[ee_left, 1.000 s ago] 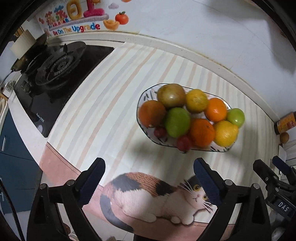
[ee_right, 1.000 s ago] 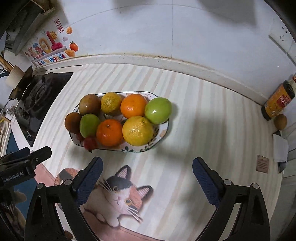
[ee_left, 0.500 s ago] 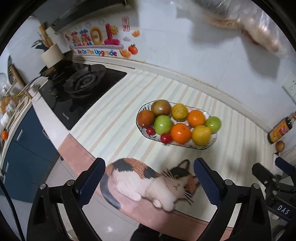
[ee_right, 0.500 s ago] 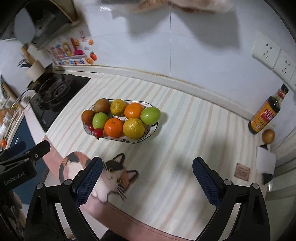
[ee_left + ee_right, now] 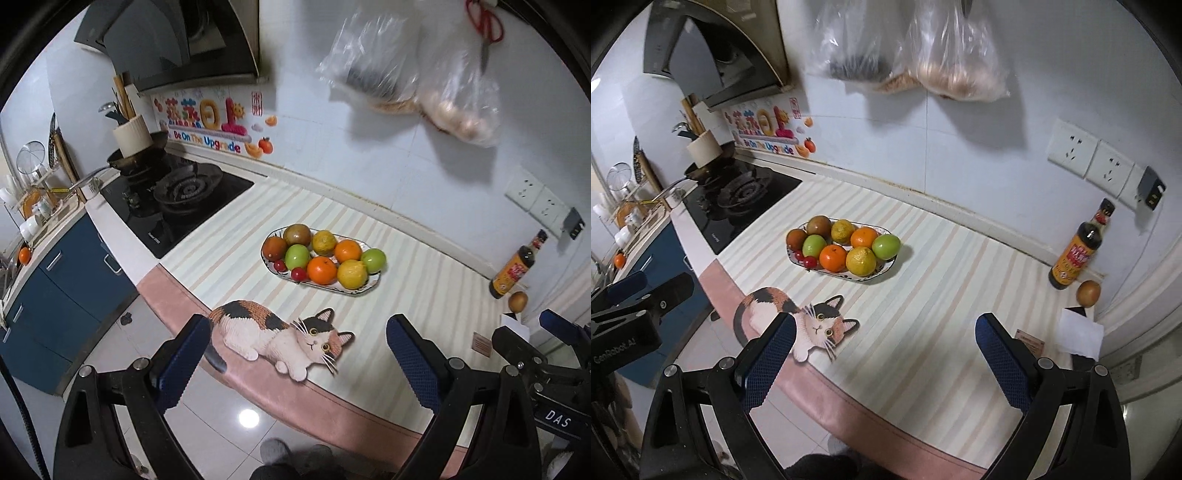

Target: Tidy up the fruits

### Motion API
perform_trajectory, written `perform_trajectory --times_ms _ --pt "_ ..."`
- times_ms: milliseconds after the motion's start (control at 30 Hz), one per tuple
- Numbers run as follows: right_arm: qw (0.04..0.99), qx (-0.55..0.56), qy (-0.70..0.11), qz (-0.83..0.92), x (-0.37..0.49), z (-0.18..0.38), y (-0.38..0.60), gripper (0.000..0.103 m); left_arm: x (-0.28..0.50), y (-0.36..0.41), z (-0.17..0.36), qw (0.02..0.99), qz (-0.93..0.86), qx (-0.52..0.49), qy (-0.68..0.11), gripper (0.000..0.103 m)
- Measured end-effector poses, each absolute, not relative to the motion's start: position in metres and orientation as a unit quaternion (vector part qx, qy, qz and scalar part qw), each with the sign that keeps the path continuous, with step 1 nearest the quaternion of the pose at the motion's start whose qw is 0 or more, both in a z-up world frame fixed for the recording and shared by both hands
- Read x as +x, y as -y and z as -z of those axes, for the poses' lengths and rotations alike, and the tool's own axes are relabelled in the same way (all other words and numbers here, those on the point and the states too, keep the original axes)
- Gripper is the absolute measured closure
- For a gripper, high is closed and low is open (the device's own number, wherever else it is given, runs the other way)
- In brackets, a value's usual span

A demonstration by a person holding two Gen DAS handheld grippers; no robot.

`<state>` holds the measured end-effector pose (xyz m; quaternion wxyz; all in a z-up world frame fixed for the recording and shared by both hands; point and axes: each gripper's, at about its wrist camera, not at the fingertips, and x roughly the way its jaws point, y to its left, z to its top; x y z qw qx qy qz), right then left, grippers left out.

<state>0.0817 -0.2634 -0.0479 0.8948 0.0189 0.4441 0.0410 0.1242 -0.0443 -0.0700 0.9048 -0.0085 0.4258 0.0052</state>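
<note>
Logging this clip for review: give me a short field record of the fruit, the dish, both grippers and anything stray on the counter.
dish: oval plate, on striped counter
fruit on plate: oranges, green, yellow and brownish fruits, small red ones
stray fruit: brown fruit beside sauce bottle
left gripper: open, empty
right gripper: open, empty

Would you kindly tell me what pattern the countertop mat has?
Pale pastel stripes, clearest in the right wrist view: mat.

Striped counter [image 5: 406, 295] w/ fruit plate [image 5: 354, 291], bottle [image 5: 511, 271]
</note>
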Motion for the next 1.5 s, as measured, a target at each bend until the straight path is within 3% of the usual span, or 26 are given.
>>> perform_trajectory --times_ms 433,767,1500 --pt "0.91 0.021 -0.409 -0.062 0.024 -0.007 0.252 0.003 0.061 0.028 0.031 0.918 -0.016 -0.01 -0.397 0.005" --pt "0.907 0.034 -0.413 -0.07 0.017 -0.009 0.245 0.003 0.049 0.021 0.031 0.92 -0.022 -0.007 -0.391 0.005" --pt "0.888 0.004 -0.459 -0.028 0.137 0.044 0.228 0.001 0.166 0.019 0.073 0.896 -0.039 0.022 -0.441 0.002"
